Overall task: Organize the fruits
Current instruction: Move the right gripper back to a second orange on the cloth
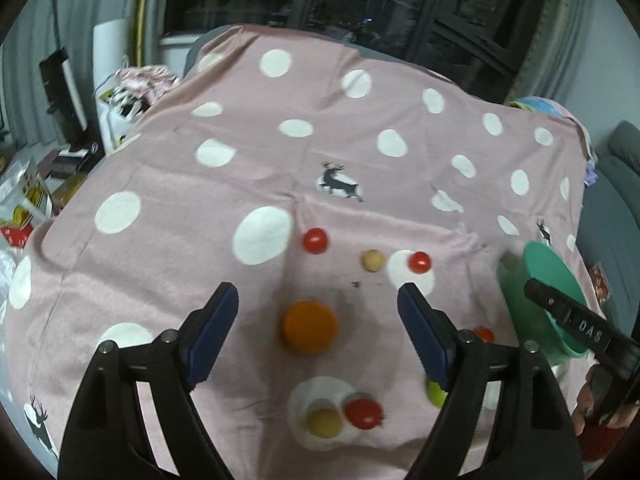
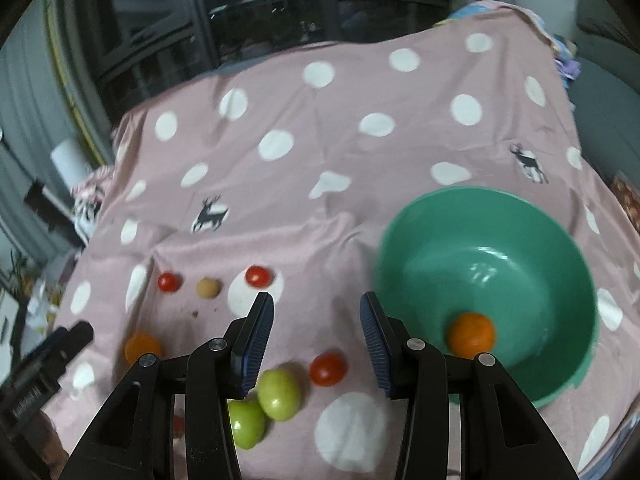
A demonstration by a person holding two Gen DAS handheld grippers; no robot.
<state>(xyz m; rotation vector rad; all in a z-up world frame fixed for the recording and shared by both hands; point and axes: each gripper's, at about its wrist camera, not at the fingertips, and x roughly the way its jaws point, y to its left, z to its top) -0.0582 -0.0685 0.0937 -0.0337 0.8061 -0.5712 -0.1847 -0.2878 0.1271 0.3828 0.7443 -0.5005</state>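
Note:
My left gripper [image 1: 318,312] is open above an orange [image 1: 310,327] on the pink dotted cloth [image 1: 248,168]. Red cherry tomatoes [image 1: 315,240] [image 1: 419,262], a beige fruit [image 1: 373,260], a yellow fruit [image 1: 324,422] and another red tomato [image 1: 363,413] lie around it. My right gripper [image 2: 317,322] is open and empty, left of a green bowl [image 2: 560,248] that holds one orange [image 2: 470,334]. Two green fruits [image 2: 279,394] [image 2: 247,424] and a red tomato [image 2: 328,369] lie below its fingers. The bowl also shows in the left wrist view [image 1: 548,280].
The cloth covers a table; its edges drop off at left and right. Clutter of bags and boxes [image 1: 32,200] lies on the floor at left. A grey sofa [image 1: 616,200] stands at right. Dark windows [image 1: 320,0] are behind.

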